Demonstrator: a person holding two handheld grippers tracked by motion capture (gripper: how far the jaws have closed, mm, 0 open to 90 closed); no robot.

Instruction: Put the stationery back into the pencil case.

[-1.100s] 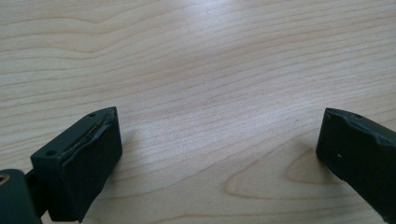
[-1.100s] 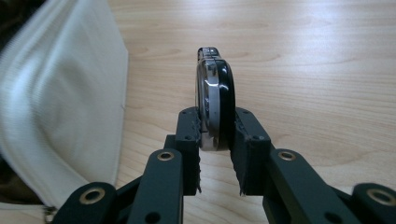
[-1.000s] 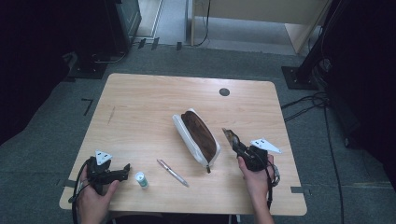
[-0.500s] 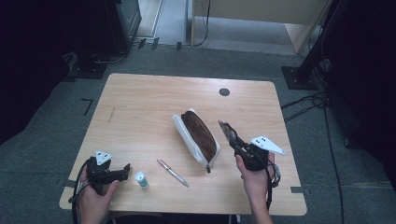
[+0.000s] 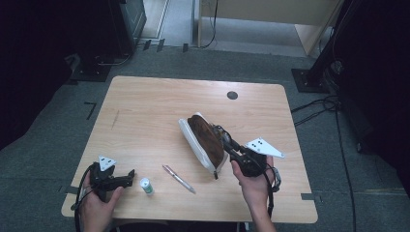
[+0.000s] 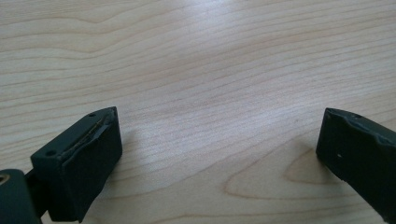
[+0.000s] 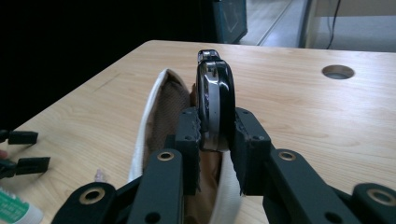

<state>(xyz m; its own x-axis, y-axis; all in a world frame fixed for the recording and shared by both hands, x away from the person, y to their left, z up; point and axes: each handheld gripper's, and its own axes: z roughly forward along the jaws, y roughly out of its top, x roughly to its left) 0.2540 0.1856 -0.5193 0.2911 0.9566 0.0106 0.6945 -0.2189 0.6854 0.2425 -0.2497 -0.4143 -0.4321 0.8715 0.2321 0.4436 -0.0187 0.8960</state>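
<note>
Two jaws of the right gripper [image 7: 215, 133] clamp a black-and-silver gadget [image 7: 214, 100] edge-up, just above the open white pouch [image 5: 200, 140] at mid-table. Left gripper [image 6: 219, 154], jaws wide and empty, rests near the front-left corner. Small white bottle [image 5: 145, 185] and pen [image 5: 179, 178] lie between them on the table [image 5: 145, 111].

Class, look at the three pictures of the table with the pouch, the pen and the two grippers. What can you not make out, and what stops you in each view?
- Black glossy object: right gripper covers its lower part; what it is stays unclear.
- White pouch: high view, too dark inside to see its contents.
- Small bottle: label too small; cut by the edge in the right gripper view.
- Pen: too small for detail.
- Left gripper: jaws cut by the frame.
</note>
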